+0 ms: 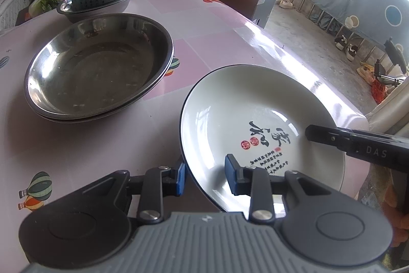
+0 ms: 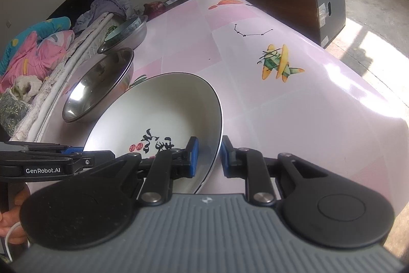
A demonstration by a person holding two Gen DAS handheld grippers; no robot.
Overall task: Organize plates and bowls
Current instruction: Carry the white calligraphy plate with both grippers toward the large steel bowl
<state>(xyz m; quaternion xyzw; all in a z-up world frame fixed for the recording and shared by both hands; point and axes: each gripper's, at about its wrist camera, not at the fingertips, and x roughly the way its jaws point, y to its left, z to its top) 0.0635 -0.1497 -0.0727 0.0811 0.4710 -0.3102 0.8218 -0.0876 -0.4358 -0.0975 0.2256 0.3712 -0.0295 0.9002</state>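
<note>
Pink patterned tablecloth (image 1: 217, 47) covers the table under everything. Left gripper (image 1: 204, 177) and right gripper (image 2: 208, 157) each straddle the rim of the white plate (image 1: 242, 114) from opposite sides, apparently pinching it, though pad contact is hard to confirm. Just beyond sit stacked steel plates (image 1: 99, 65). With grips this shallow, uneven lifting could let the glazed rim slip and knock the steel.

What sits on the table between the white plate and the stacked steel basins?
Nothing. In the left wrist view, only bare pink tablecloth with a balloon print separates the white plate from the stacked steel basins; they stand apart, not touching.
</note>
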